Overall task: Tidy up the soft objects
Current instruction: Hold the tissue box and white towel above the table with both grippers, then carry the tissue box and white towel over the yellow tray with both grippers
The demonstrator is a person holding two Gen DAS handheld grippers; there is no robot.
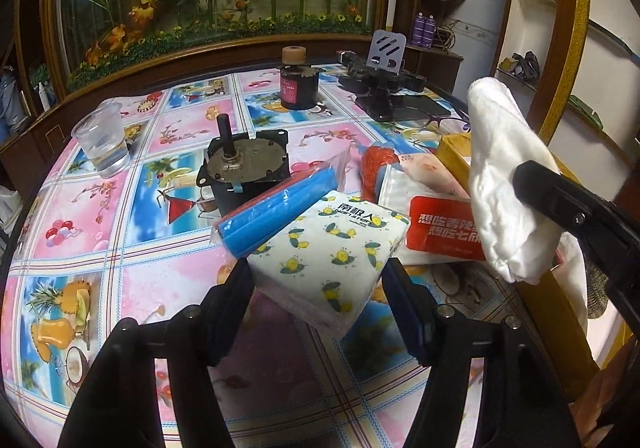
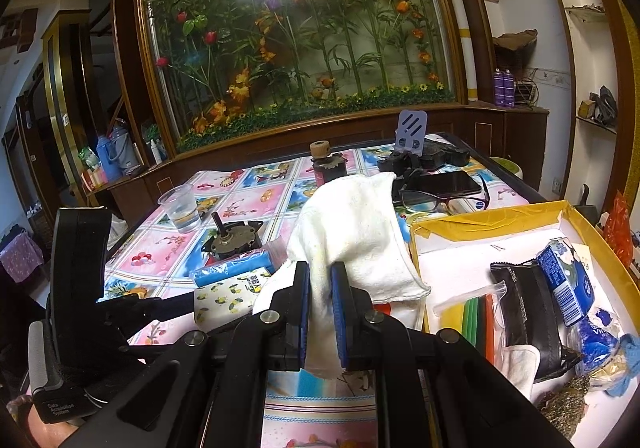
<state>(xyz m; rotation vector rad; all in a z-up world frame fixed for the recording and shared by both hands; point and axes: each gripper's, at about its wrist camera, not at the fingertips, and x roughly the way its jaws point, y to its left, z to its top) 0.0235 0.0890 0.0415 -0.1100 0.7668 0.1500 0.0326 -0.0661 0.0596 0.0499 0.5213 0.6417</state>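
I am sorting the soft items from the bench [image 1: 100,248] into the yellow-rimmed box [image 2: 496,221] at its right edge. The box already holds a black pouch, a blue packet and coloured strips, so I judge the job partly done.

**Right side.** The right hand-held gripper [image 2: 320,312] is pressed together on the white cloth [image 2: 360,232], which it pinches near its lower edge; the rest of the cloth stands up above the pads and drapes toward the box. I should carry it over the near rim of the box before letting go, and lower it onto the bare white floor of the box, not onto the pouch.

**Left side.** The left hand-held gripper [image 1: 316,312] has the snail-print tissue pack [image 1: 336,248] between its fingers, with the jaws about half spread. The pads sit at the pack's near corners and appear to touch it, but I cannot tell whether they press firmly. The pack lies on the bench, leaning against the blue foam roll [image 1: 276,207] and beside the red packet [image 1: 444,232].

**Procedure.**
1. Squeeze only until the wrapper dimples; the pack is soft and will deform.
2. Lift straight up, so the foam roll is not dragged along.
3. Keep clear of the motor [image 1: 244,171] and the cup of water [image 1: 102,139].
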